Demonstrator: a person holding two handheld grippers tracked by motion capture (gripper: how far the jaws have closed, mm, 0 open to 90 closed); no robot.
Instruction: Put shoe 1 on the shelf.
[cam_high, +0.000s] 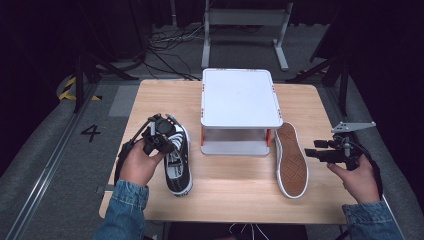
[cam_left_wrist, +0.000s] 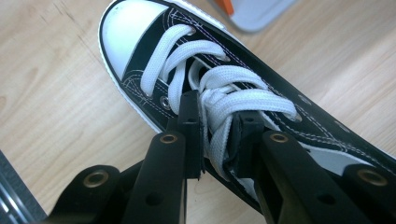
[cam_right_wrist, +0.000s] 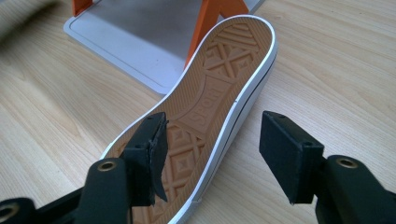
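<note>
A black sneaker (cam_high: 178, 162) with white laces (cam_left_wrist: 219, 98) and a white toe cap stands upright on the left of the wooden table. My left gripper (cam_high: 167, 142) comes down on it from above, and in the left gripper view the left gripper (cam_left_wrist: 217, 140) is shut on the laces over the tongue. A second sneaker (cam_high: 291, 160) lies sole up to the right of the stand, its tan sole (cam_right_wrist: 215, 84) facing the camera. My right gripper (cam_high: 309, 152) hovers just right of it. In the right gripper view the right gripper (cam_right_wrist: 212, 149) is open, one jaw over the sole's edge.
A white two-level stand (cam_high: 240, 97) with orange posts (cam_right_wrist: 212, 18) sits at the table's back centre, its lower shelf (cam_right_wrist: 135, 32) next to the overturned sneaker's toe. Bare wood (cam_high: 235, 190) lies at the front between the shoes. Dark floor, cables and frames surround the table.
</note>
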